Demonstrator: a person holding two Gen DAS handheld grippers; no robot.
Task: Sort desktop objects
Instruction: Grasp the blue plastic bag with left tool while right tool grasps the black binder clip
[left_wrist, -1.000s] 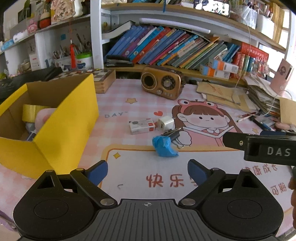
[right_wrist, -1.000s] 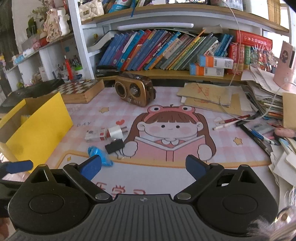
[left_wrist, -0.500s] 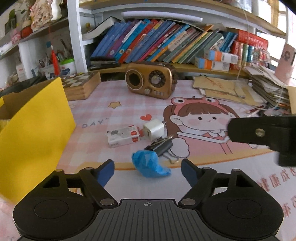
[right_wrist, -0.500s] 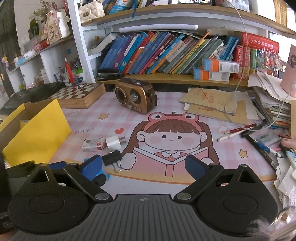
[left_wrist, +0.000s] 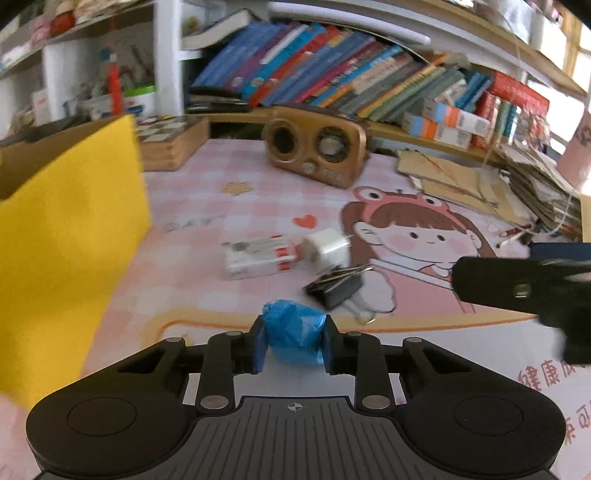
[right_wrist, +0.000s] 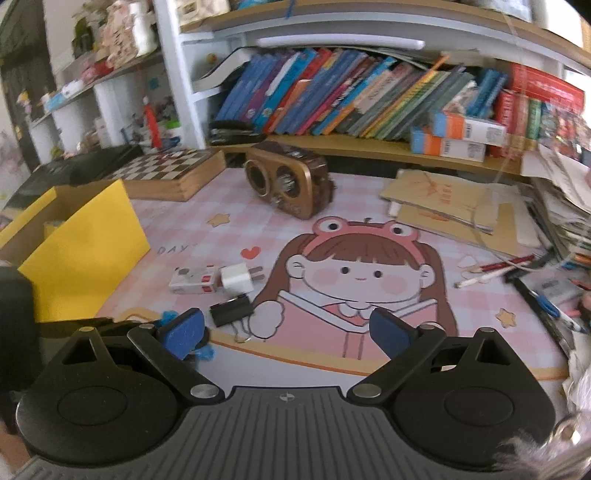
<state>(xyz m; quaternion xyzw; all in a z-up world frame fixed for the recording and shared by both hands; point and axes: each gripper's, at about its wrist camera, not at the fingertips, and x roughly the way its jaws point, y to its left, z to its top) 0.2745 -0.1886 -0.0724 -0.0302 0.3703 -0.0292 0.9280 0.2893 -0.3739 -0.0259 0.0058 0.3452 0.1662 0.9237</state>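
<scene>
Bench mat unchanged; left gripper (left_wrist: 294, 338) fingers, wide a second ago, now clench blue wad (left_wrist: 294, 330); right gripper (right_wrist: 286, 328) fingers spread at 3 o'clock.

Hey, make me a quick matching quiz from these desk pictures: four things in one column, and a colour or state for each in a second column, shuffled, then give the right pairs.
Things
1. crumpled wad
2. binder clip
3. charger plug
4. right gripper

States
A. white, next to the small red and white box
B. open, nothing between its fingers
C. blue, squeezed by the left gripper
D. black, lying on the pink desk mat

Pairs: 1-C, 2-D, 3-A, 4-B
</scene>
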